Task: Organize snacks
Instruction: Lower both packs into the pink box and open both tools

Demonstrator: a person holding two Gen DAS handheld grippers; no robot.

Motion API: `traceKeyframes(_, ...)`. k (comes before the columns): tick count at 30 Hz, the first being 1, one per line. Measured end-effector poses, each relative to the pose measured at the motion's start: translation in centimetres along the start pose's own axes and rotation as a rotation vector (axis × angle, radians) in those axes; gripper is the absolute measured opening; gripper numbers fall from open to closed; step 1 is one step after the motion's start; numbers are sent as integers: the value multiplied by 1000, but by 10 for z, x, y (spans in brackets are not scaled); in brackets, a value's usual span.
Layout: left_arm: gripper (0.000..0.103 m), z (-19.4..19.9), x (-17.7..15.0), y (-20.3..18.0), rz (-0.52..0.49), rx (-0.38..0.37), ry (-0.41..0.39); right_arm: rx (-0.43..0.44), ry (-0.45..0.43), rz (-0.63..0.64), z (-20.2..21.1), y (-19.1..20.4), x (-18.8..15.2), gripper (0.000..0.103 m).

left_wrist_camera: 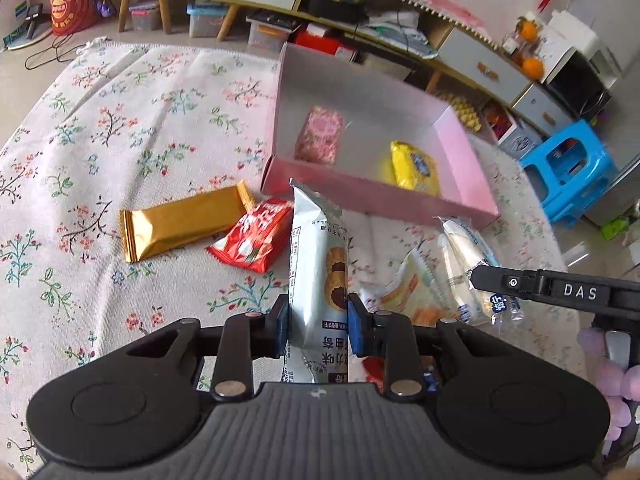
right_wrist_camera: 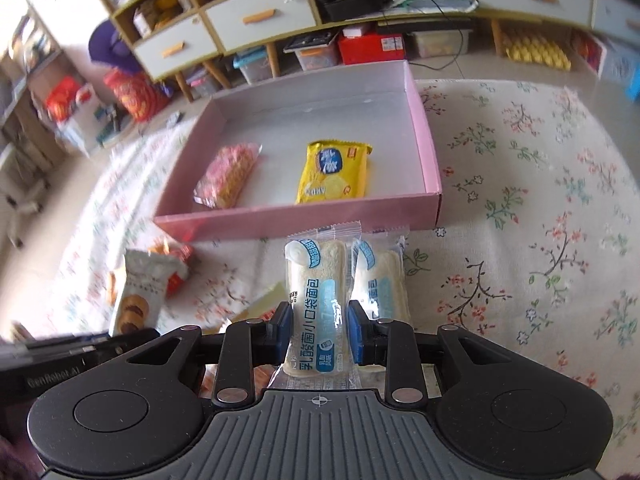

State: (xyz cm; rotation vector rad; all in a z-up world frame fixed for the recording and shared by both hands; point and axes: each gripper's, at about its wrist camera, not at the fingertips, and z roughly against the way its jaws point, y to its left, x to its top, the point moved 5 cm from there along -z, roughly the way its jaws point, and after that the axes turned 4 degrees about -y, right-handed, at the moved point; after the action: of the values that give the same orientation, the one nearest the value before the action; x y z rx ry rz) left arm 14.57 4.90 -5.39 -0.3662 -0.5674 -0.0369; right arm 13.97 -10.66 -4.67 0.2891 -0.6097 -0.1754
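My left gripper [left_wrist_camera: 318, 326] is shut on a silver cookie packet [left_wrist_camera: 318, 264], held upright above the floral cloth, just short of the pink box [left_wrist_camera: 372, 196]. My right gripper [right_wrist_camera: 319, 330] is shut on a white bread packet [right_wrist_camera: 316, 296]; a second bread packet [right_wrist_camera: 380, 284] lies just right of it. The pink box [right_wrist_camera: 296, 222] holds a pink snack [right_wrist_camera: 228, 176] and a yellow chip bag [right_wrist_camera: 334, 172]. In the left view the same pink snack [left_wrist_camera: 320, 134] and yellow bag [left_wrist_camera: 414, 168] lie inside the box. A gold bar [left_wrist_camera: 184, 224] and a red packet [left_wrist_camera: 252, 244] lie on the cloth left of the cookie packet.
A floral cloth [left_wrist_camera: 120, 128] covers the surface. More snack bags [left_wrist_camera: 416, 292] lie between the grippers. Cabinets with drawers [right_wrist_camera: 260, 20] and storage bins stand behind the box. A blue plastic stool [left_wrist_camera: 572, 172] stands at the right.
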Motion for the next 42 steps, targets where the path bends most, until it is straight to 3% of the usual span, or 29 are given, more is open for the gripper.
traceKeyframes(8,26,4,20,-14,0,-60,-75,66,-82,-137,21,-17,29,27)
traceKeyframes(13,26,-13,53,-29,-31,-70,-106,83,-134,-184,14,-27,60,27)
traceKeyframes(19,26,-52,86,-50,-93,-62,-127,36,-174,-100,-18,-25,89,28)
traceKeyframes(25,26,-94,92,-55,-115,-42,-111,-12,-144,-36,-56,-29,94,28)
traceKeyframes(32,26,-110,95,-52,-142,-16,-103,-33,-128,3,-80,-36,93,28)
traceKeyframes(42,26,-115,102,-50,-157,3,-175,-31,-149,15,-88,-39,94,29)
